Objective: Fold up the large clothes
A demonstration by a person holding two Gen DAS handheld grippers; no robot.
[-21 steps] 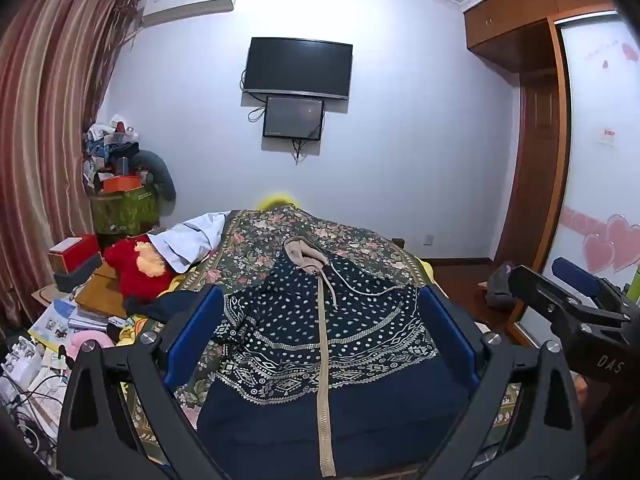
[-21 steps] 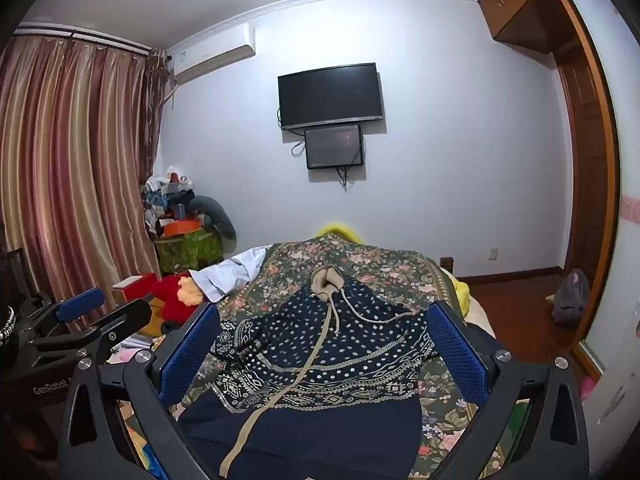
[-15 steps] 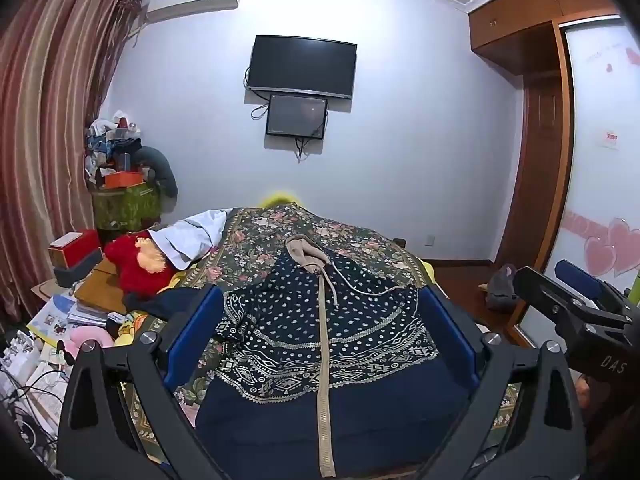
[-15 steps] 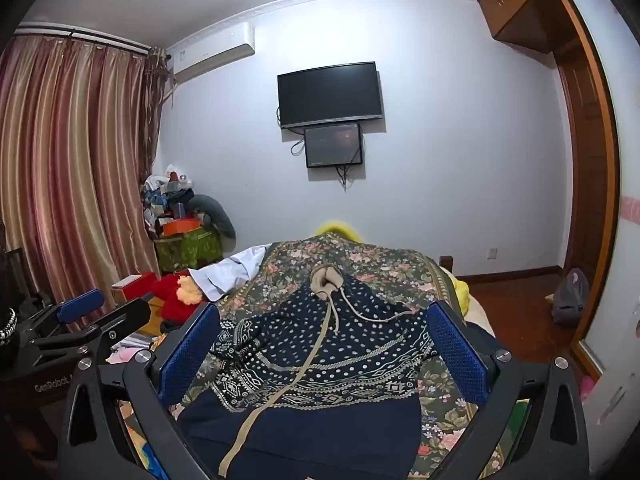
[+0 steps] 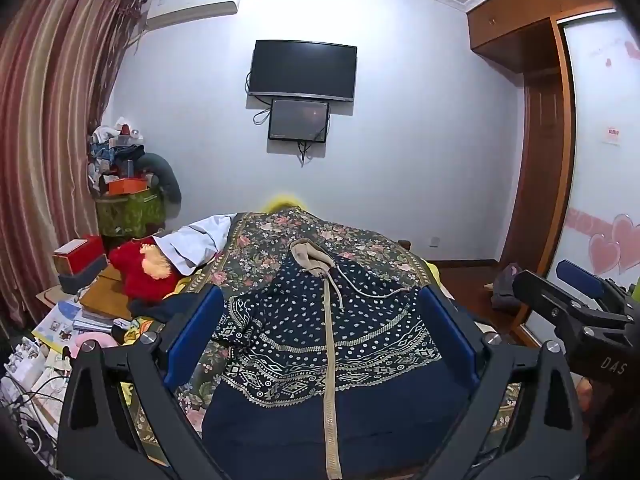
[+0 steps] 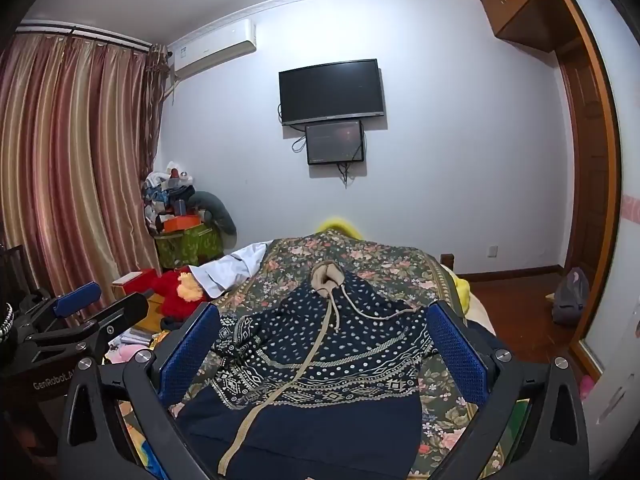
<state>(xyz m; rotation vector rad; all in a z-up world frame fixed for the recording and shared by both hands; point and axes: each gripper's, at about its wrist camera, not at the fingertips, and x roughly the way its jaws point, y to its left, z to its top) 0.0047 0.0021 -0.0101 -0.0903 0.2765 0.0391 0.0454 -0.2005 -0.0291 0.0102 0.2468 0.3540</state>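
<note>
Navy patterned hoodie [image 5: 328, 344] spread face-up on the bed's floral cover [image 5: 272, 244], tan hood [image 5: 310, 254] at the far end, hem at the near end, beige zipper band [image 5: 330, 376] running down the middle toward the cameras. Laid flat like this, probably so the sides can be folded inward along that centre line. Left sleeve bunched into a lump [image 5: 240, 330] at the left edge rather than stretched out; likely needs straightening first.

Left tool [image 5: 322, 338] held above the near part of the garment, blue pads wide apart, nothing between them, no contact with cloth. Right tool [image 6: 324, 350] likewise spread wide and empty, poised over the same hem region, slightly to the right. Each tool visible at the edge of the other's view, side by side and apart. Seems a pre-grasp stance, no fold begun.

Near hem cut off by the tool frames and the lower picture edge in both views. Right sleeve partly hidden behind the right pad; its lie unclear. Bed's near corners out of sight. Left of the bed, a red plush toy [image 5: 138, 268] and a white garment [image 5: 196, 242], the clutter below them hard to make out.
</note>
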